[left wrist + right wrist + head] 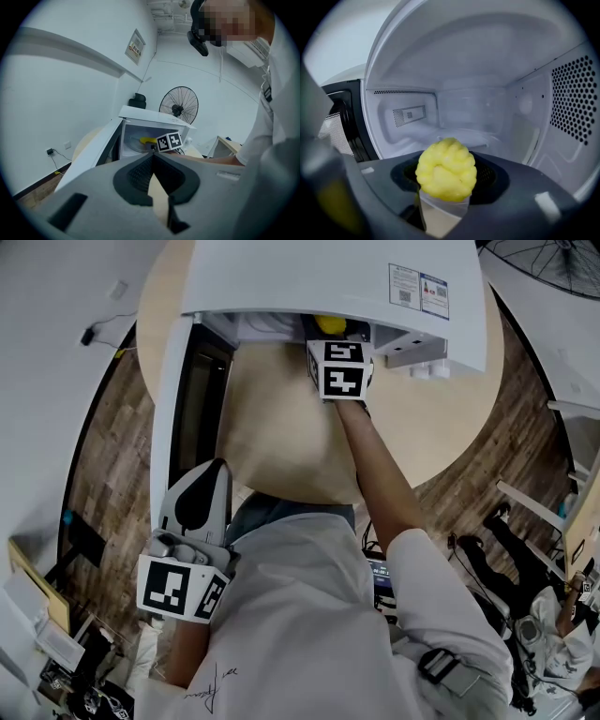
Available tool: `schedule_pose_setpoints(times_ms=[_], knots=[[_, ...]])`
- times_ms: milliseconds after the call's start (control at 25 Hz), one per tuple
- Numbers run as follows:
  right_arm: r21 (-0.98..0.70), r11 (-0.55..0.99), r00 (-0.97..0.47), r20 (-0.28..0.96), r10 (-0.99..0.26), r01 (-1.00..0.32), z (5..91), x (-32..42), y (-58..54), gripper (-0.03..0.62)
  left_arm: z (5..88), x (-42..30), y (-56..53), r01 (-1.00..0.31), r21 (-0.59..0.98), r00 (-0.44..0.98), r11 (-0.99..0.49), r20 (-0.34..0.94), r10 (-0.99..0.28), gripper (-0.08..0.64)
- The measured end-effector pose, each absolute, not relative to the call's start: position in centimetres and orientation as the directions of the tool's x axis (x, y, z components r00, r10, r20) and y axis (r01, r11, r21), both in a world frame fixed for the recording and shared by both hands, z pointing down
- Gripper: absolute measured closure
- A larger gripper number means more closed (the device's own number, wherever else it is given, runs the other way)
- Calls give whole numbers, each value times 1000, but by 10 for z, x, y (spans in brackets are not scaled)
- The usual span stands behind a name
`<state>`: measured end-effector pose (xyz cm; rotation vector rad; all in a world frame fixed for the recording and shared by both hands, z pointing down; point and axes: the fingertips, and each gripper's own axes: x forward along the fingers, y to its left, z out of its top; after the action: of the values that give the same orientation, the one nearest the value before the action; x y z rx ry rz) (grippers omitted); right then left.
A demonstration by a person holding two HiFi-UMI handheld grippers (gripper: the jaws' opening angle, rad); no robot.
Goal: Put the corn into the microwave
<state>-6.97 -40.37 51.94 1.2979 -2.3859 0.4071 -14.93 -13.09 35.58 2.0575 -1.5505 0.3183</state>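
Observation:
The yellow corn [446, 168] is clamped between the jaws of my right gripper [446, 186], right at the mouth of the white microwave [487, 93]. Its empty white cavity lies just ahead. In the head view the right gripper [331, 334] reaches under the microwave's top [328, 277], with the corn [330, 324] showing at its tip. The microwave door [173, 399] swings open to the left. My left gripper [216, 470] hangs low near my body, shut and empty, pointing at the microwave [140, 133]; the corn [147, 139] shows from there too.
The microwave stands on a round wooden table [281, 437]. A floor fan [178, 105] stands behind it, and a dark object [137, 101] sits beyond its top. A cable runs to a wall socket [49, 151]. A seated person [553, 615] is at the lower right.

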Motion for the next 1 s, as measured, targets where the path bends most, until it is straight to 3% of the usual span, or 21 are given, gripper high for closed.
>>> schedule_pose_setpoints(times_ms=[320, 1000], knots=[[103, 551, -437, 498, -749, -828, 528, -69, -413, 333, 356, -148, -130, -943, 275, 307, -190, 492, -815, 568], [90, 548, -427, 527, -734, -831, 540, -75, -421, 333, 356, -143, -127, -943, 274, 305, -188, 493, -815, 568]])
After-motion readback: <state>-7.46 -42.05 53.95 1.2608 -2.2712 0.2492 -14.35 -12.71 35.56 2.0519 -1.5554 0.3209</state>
